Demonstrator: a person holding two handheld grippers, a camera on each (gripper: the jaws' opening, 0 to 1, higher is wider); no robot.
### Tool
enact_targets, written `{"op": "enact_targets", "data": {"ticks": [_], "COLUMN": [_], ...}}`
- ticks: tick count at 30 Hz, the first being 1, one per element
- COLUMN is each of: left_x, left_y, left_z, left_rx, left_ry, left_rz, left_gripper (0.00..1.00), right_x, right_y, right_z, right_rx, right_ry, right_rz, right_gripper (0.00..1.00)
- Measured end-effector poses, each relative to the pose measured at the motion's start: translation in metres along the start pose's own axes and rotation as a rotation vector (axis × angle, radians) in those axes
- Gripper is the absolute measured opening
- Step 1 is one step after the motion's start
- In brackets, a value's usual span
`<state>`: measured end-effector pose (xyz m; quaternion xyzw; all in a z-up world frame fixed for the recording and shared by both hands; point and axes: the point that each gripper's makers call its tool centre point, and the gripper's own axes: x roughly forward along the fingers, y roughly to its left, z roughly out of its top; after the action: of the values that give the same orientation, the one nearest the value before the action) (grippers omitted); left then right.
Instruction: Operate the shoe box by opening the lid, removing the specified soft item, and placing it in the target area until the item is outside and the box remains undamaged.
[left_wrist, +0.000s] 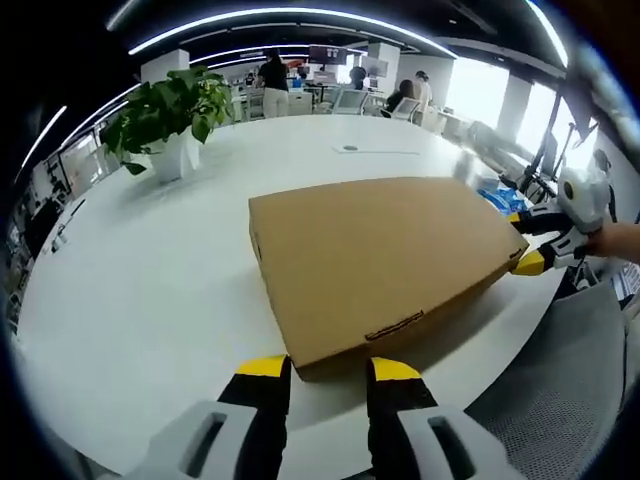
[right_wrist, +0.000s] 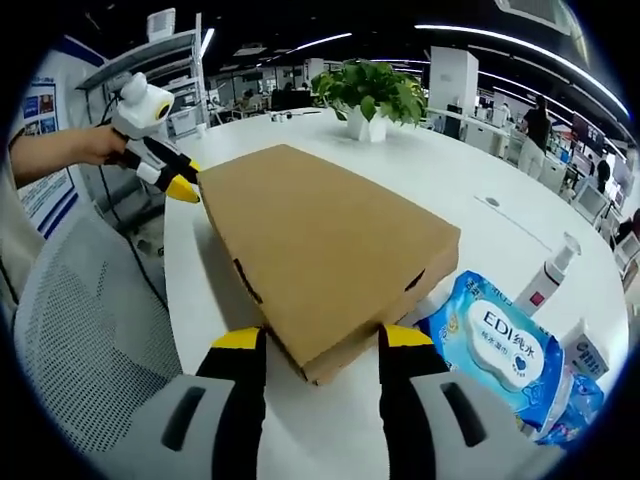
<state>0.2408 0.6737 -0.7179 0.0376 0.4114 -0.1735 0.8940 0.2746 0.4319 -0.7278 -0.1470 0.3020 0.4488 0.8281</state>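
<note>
Box (left_wrist: 385, 262), brown cardboard, lid down flat, lies on the white bench (left_wrist: 150, 290) near its edge. Front flap w/ a slot tab shows at the near side in the left gripper view.

Left gripper (left_wrist: 330, 372): jaws spread, yellow tips at the box's near end, one each side of the corner, touching or just shy of the cardboard; can't tell which. Not clamped on anything.

Right gripper (right_wrist: 322, 345): jaws spread too, tips flanking the opposite end's corner, box edge sitting between them. In the left gripper view it shows at the far right, at the box's far corner, held by a hand (left_wrist: 620, 240).

In the right gripper view the left gripper shows top left, yellow tip at the box's far corner, w/ a hand (right_wrist: 95, 145) on it.

Around: blue wet-wipes pack (right_wrist: 500, 345) just beside the box on the bench, a white spray bottle (right_wrist: 548, 275) behind it. Potted plant (left_wrist: 170, 115) in a white pot, well apart from the box. Grey mesh chair (right_wrist: 85, 320) at the bench edge. Office w/ ppl in the background.
</note>
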Motion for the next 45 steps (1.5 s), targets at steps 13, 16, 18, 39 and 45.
{"op": "enact_targets", "data": {"ticks": [13,16,18,39,45], "left_x": [0.015,0.019,0.021,0.048,0.053], "left_y": [0.007,0.009,0.010,0.025,0.027], "left_z": [0.019,0.023,0.026,0.060,0.066], "left_rx": [0.017,0.020,0.023,0.025,0.023], "left_ry": [0.007,0.008,0.010,0.004,0.002], "left_rz": [-0.011,-0.012,-0.014,-0.021,-0.023], "left_gripper": [0.31,0.31,0.31,0.31,0.31], "right_x": [0.009,0.011,0.013,0.030,0.034], "right_y": [-0.019,-0.024,-0.028,-0.064,-0.073], "right_z": [0.009,0.011,0.012,0.028,0.031], "right_rx": [0.008,0.008,0.009,0.015,0.018], "right_ry": [-0.002,-0.001,0.000,0.016,0.021], "right_rz": [-0.007,-0.010,-0.011,-0.025,-0.027], "right_gripper": [0.41,0.41,0.41,0.42,0.42]}}
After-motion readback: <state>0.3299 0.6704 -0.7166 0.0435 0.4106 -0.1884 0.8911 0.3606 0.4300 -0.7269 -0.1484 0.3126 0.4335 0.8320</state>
